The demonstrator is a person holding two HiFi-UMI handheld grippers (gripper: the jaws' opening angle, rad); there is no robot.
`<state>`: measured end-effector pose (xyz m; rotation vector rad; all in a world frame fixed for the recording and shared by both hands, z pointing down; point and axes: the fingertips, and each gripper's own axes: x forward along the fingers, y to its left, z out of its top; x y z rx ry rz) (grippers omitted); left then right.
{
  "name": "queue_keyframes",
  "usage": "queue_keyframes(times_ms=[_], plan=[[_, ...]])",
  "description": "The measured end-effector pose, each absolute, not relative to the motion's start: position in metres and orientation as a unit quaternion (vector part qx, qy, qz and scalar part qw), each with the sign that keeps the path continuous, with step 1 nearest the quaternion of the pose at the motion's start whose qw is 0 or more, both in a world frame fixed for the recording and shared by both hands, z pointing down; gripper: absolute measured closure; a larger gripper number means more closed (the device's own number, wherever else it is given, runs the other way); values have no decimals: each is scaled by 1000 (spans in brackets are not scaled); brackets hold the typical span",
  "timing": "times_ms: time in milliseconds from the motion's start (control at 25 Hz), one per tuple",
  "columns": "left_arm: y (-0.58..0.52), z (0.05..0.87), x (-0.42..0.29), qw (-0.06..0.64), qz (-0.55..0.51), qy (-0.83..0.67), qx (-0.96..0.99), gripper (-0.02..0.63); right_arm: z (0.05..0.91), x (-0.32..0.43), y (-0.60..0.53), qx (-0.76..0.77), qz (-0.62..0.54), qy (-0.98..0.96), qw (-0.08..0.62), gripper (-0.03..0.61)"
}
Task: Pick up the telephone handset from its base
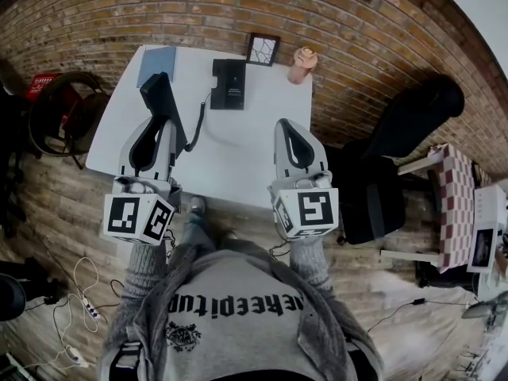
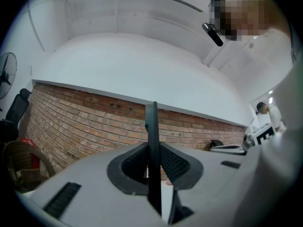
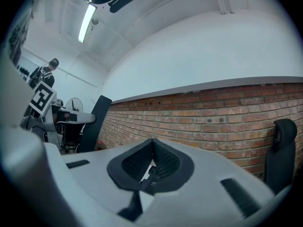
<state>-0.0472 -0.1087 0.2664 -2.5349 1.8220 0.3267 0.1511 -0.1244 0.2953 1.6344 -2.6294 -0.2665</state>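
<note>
Already the left gripper (image 1: 163, 122) is clamped on the telephone handset (image 1: 159, 94), holding it clear of its base (image 1: 228, 84), which sits ahead and to that gripper's right on the desk (image 1: 238, 161), while the right gripper (image 1: 289, 127) is closed and empty, so the pickup looks essentially done.

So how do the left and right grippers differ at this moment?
The left gripper is shut on the handset, held clear of the base; the right gripper is shut on nothing. The left gripper's jaws stand apart round it; the right gripper's jaws meet. Both point toward the brick wall.
</note>
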Motion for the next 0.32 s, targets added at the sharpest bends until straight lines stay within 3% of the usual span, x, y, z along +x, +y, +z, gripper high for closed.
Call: queue_keyframes(times_ms=[320], plan=[[-108, 266, -47, 3, 105, 581, -807, 545, 296, 150, -125, 525, -85, -847, 14, 575]])
